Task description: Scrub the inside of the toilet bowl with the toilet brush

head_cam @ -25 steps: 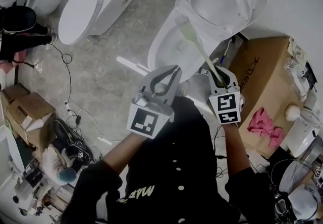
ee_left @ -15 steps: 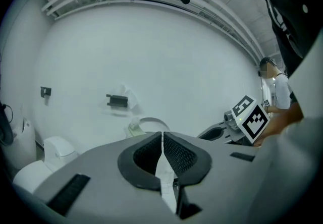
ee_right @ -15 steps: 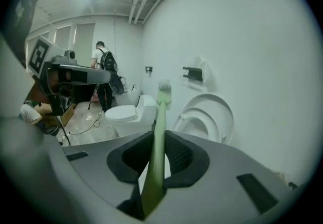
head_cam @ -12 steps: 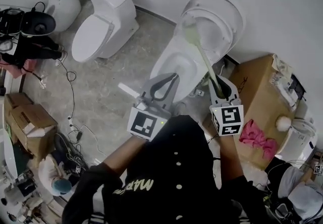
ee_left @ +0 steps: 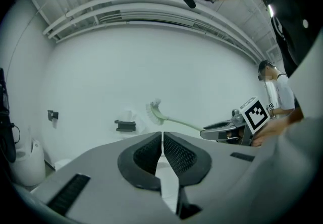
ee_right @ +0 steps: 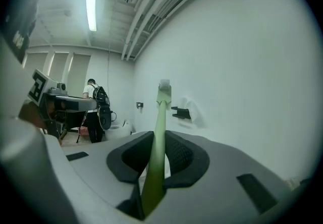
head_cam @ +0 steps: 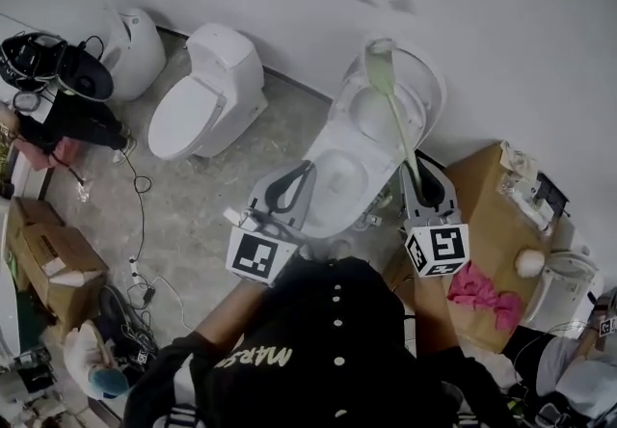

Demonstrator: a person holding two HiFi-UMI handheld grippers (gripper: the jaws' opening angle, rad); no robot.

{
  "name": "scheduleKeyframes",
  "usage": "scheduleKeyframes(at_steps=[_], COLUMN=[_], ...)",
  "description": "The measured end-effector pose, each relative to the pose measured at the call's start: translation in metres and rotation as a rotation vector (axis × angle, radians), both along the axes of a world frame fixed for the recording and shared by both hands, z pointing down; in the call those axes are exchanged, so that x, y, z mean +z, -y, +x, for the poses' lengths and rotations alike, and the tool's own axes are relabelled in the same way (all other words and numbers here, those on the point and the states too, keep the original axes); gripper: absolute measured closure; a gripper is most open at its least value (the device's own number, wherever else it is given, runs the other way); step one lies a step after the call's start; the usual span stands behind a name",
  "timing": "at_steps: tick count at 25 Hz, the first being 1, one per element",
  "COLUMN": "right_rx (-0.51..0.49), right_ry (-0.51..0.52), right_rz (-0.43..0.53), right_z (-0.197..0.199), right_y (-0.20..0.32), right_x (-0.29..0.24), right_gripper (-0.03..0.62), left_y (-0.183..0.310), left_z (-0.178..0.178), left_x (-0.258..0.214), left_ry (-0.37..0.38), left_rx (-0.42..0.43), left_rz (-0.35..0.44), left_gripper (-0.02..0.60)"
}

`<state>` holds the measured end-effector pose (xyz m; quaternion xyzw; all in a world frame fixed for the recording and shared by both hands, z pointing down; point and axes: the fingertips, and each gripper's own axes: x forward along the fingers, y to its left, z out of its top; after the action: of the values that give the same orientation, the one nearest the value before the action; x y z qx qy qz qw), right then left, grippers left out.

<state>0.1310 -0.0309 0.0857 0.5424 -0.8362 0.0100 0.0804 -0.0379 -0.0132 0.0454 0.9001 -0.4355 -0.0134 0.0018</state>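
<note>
Right hand-held gripper: clamps the toilet brush handle.
Left hand-held gripper: jaws together, empty.
Change: brush head now raised ahead of the right gripper, out of the toilet bowl; scrubbing apparently paused.

Left gripper: a light grey shell is moulded into two tapered jaws, with a dark oval opening cut behind them
Right gripper: the same grey shell and shape are seen
Cubes: the left cube and right cube are white and printed with black square codes
Pads: black ribbed inserts are set in the jaws
Top: black, long-sleeved, closed by pale round buttons, marked with pale lettering
</note>
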Motion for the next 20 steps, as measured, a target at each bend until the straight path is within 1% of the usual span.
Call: scheduleKeyframes(at_steps=[5, 8, 11, 13, 15, 18, 20], right_rx=[-0.049, -0.066, -0.071, -0.071, -0.074, -0.079, -0.078], right_ry=[0.056, 0.068, 0.084, 0.084, 0.08, 0.072, 0.06], right_rz=[0.076, 0.124, 0.183, 0.212, 0.232, 0.243, 0.244], right_z=[-0.01, -0.016, -0.02, -0.023, -0.026, -0.03, -0.032], right_y=[-0.003, -0.004, -0.005, -0.006, -0.005, -0.005, -0.006], right_x=[-0.028, -0.043, -0.059, -0.066, -0.072, -0.075, -0.076], right_gripper=[0.507, 0.507, 0.507, 0.507, 0.507, 0.507, 0.507], left_y=[-0.001, 0.0, 0.001, 0.001, 0.002, 0.005, 0.006], left_z=[-0.004, -0.006, -0.008, -0.01, -0.012, -0.014, -0.015], left_x=[-0.017, -0.024, -0.025, -0.019, -0.018, -0.028, -0.03], left_ry=[-0.001, -0.001, 0.003, 0.023, 0.032, 0.011, 0.015], left_rx=[-0.002, -0.013, -0.022, -0.018, -0.016, -0.027, -0.029], left_rz=[0.031, 0.045, 0.05, 0.045, 0.042, 0.06, 0.065], left_gripper=[0.546, 0.546, 0.546, 0.546, 0.546, 0.546, 0.546])
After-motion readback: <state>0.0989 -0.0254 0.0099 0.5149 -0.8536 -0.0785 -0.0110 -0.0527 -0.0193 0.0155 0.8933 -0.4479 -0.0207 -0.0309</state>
